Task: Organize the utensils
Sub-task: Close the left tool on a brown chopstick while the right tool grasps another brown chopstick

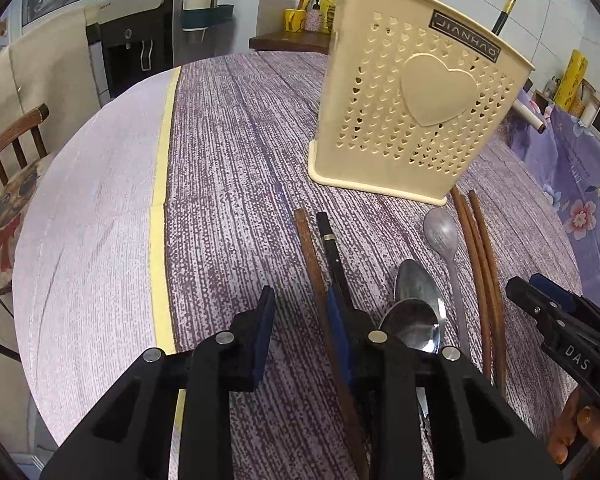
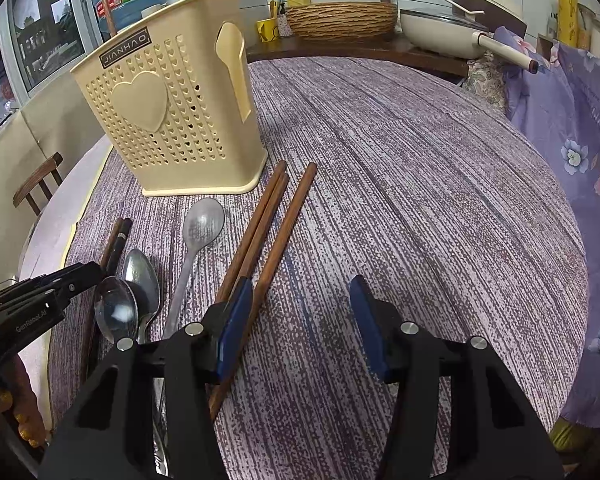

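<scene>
A cream perforated utensil holder (image 1: 412,116) with a heart on its side stands upright on the table; it also shows in the right wrist view (image 2: 172,112). A black chopstick (image 1: 505,14) sticks out of it. In front lie a brown chopstick (image 1: 310,248), a black chopstick (image 1: 330,244), two steel spoons (image 1: 418,304), a grey spoon (image 1: 442,232) and brown chopsticks (image 1: 480,248). My left gripper (image 1: 300,312) is open, low over the two left chopsticks. My right gripper (image 2: 302,300) is open, beside the brown chopsticks (image 2: 268,224).
The round table (image 2: 420,180) has a purple woven cloth with a yellow band (image 1: 162,176) at the left. A wooden chair (image 1: 16,152) stands left. A counter behind holds a basket (image 2: 340,18), a pan (image 2: 444,28) and a yellow cup (image 2: 267,29).
</scene>
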Available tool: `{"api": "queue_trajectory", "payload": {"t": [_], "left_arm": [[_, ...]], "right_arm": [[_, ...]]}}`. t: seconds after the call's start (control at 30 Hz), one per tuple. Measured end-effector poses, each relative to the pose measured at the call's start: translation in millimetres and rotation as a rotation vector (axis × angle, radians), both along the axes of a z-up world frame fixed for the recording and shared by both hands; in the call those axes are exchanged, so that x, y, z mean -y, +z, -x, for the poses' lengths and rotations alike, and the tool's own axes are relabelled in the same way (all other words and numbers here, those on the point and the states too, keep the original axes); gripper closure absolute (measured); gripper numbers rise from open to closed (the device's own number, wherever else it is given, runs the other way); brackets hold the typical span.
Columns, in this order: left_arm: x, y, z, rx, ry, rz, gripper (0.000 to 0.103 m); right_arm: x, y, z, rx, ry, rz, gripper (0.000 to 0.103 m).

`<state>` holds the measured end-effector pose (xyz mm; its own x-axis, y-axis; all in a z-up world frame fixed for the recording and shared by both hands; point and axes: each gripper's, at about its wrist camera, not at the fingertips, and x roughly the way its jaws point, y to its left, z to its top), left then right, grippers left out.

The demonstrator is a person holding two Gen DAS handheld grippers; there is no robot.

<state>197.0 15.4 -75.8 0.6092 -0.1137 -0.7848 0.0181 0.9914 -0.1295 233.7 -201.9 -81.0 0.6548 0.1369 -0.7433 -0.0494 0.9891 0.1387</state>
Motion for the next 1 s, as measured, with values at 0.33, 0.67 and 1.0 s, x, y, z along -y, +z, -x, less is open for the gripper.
{"api": "queue_trajectory", "payload": {"t": [0.33,0.67,1.0], "left_arm": [[9.3,0.5,-13.4,-0.013,0.005,-0.04,0.075],[4.8,-0.5,-12.6,-0.014,0.017,-0.053,0.082],[9.8,-0.3,-23.6,-0.019,0.026,-0.059,0.083]], "right_arm": [[-2.4,-0.2,-20.1,-0.034,-0.016,0.003,0.063],[-5.8,-1.7,-52.8,-0.054,-0.04,0.019,0.081],[-12.0,-1.5,-75.7,-0.057,-0.049,0.037,0.082]]}}
